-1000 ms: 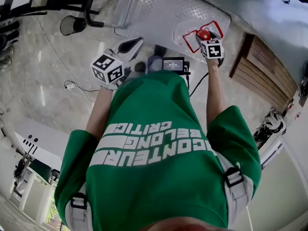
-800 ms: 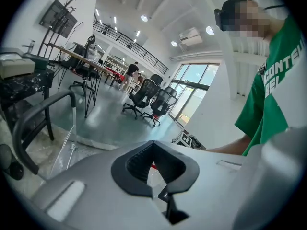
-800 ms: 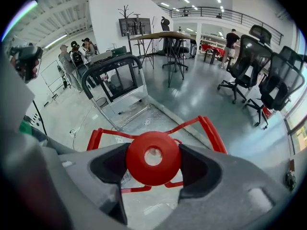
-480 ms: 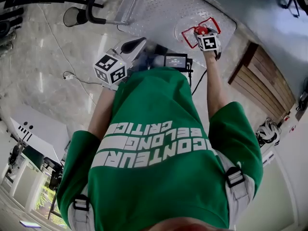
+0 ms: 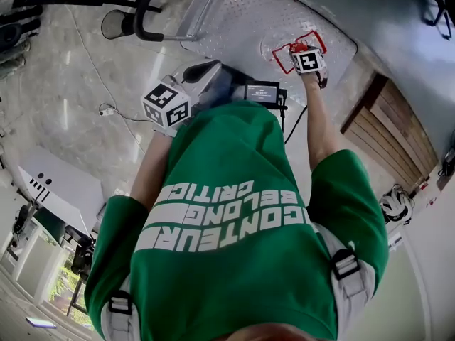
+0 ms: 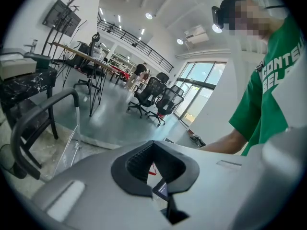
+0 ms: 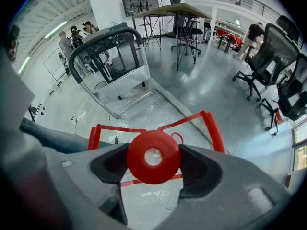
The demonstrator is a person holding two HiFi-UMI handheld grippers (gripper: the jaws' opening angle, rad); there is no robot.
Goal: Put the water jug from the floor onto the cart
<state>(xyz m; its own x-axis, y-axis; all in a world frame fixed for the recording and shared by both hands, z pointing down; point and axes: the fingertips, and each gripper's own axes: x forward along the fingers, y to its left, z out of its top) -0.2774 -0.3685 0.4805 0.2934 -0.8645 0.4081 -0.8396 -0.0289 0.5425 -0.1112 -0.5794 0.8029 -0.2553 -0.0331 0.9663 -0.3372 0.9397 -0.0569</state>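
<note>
The water jug [image 5: 298, 47] is clear plastic with a red cap [image 7: 153, 156] and a red carry frame [image 7: 212, 128]. My right gripper [image 5: 308, 60] reaches out over the cart's metal deck [image 5: 238, 13] and is shut on the jug's red-capped neck [image 7: 153, 163]. Below it, the jug's clear body shows against the diamond-plate deck [image 7: 144, 107]. I cannot tell whether the jug rests on the deck or hangs above it. My left gripper [image 5: 201, 74] is held near the person's chest, shut with nothing in it [image 6: 154, 164].
The cart's black push handle [image 5: 151, 11] rises at the deck's far end [image 7: 103, 36]. A wooden slatted panel [image 5: 398, 130] lies to the right and a white cable [image 5: 106, 110] trails on the floor at left. Office chairs [image 7: 280, 66] and tables stand beyond.
The right gripper with the jug has shifted a little farther in over the cart deck. The left gripper has stayed by the chest.
</note>
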